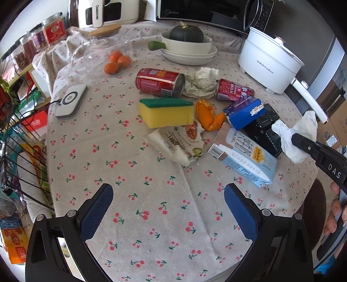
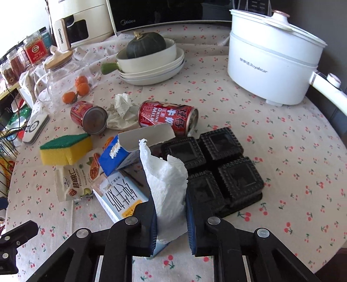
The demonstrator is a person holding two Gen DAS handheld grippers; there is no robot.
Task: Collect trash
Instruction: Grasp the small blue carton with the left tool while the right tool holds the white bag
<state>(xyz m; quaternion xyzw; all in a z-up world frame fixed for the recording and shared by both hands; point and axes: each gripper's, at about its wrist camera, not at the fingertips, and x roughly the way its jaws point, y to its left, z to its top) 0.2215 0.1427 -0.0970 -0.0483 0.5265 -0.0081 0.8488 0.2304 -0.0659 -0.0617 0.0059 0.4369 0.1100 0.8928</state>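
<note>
A round desk (image 1: 134, 217) under a cherry-print cloth fills a cluttered kitchen corner, with a Midea microwave (image 2: 151, 15) at the back. The right gripper (image 2: 171, 217) is pinching a crumpled white paper towel (image 2: 167, 184), lifted above the trash pile just beside the black plastic tray (image 2: 229, 173). Left of that tray lie a blue carton (image 2: 115, 158), a light-blue milk carton (image 1: 245, 158) and a pecan bag (image 2: 73, 182); behind it, a red can reading "DRINK MILK" (image 2: 167, 117). The left gripper (image 1: 169, 208) is spread wide, empty. A white Royalstar pot (image 2: 271, 65) stands further back.
</note>
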